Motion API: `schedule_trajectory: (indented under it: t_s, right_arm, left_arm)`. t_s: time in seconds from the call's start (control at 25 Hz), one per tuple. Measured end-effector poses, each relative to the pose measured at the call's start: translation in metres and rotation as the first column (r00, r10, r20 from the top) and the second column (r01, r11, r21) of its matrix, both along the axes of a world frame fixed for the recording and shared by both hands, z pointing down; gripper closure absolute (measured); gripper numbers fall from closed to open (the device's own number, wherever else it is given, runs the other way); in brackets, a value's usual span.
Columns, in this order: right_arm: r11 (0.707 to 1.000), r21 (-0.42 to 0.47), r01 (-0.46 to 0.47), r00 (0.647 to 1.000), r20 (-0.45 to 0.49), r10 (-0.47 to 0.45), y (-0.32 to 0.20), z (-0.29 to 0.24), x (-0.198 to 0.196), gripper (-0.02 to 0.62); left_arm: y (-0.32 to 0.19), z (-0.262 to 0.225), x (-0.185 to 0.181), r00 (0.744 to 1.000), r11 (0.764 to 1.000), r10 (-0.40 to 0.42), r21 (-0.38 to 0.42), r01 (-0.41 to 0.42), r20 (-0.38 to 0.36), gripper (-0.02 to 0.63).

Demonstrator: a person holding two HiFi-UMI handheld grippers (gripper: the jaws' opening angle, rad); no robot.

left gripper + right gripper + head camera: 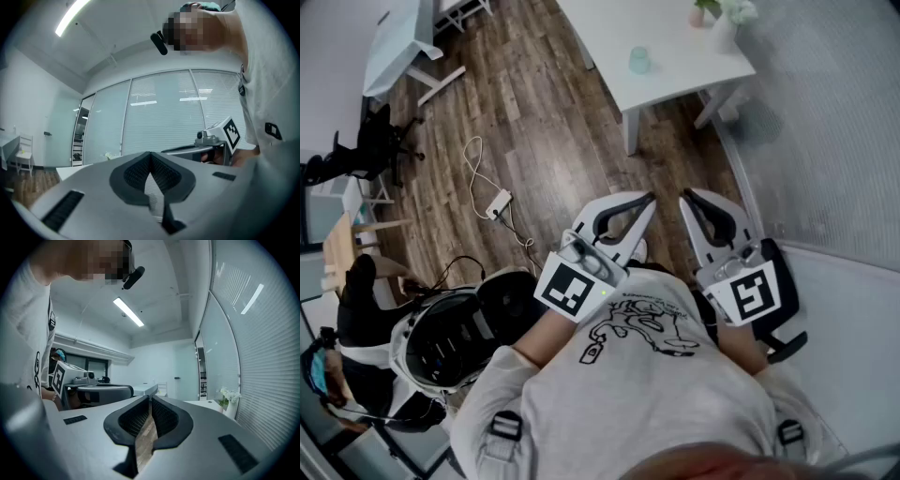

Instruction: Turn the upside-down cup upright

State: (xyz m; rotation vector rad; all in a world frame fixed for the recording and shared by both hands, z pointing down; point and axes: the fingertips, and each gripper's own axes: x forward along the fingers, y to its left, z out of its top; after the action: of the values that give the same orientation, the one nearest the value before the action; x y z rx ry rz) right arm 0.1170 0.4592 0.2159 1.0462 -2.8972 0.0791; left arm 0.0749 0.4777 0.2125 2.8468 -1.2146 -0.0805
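Observation:
A pale green cup [639, 60] stands on the white table [675, 66] far ahead of me; it is too small to tell which way up it is. My left gripper [647, 200] and right gripper [689, 197] are held side by side, level, close to my chest and well short of the table. Both are shut with nothing between the jaws. In the left gripper view the left gripper [150, 155] points at a glass wall. In the right gripper view the right gripper [151, 399] points across the room.
A white vase with flowers [722, 23] stands at the table's far corner. A white cable and power strip [497, 202] lie on the wood floor. A black and white helmet-like device [450, 337] sits at my left. A second white table [398, 42] stands far left.

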Motion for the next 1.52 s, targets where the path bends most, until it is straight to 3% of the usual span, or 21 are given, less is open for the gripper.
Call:
schedule_trajectory:
  t_s: [0.4,1.08,1.52]
  right_arm:
    - [1.000,0.003,0.008,1.000,0.009,-0.008,0.000,0.009,0.013,0.548]
    - [1.000,0.004,0.003,1.000,0.002,-0.003,-0.012,0.020,0.005,0.546]
    - [1.000,-0.007,-0.017,1.000,-0.010,0.017,-0.061,0.020,-0.016,0.546]
  left_arm:
    - [-0.001,0.011,0.012,1.000,1.000,-0.008,0.004,0.008,-0.002,0.603]
    - [-0.014,0.020,0.002,1.000,1.000,-0.010,-0.001,0.010,-0.018,0.603]
    - [-0.065,0.019,-0.019,0.999,1.000,0.019,-0.005,-0.019,-0.025,0.603]
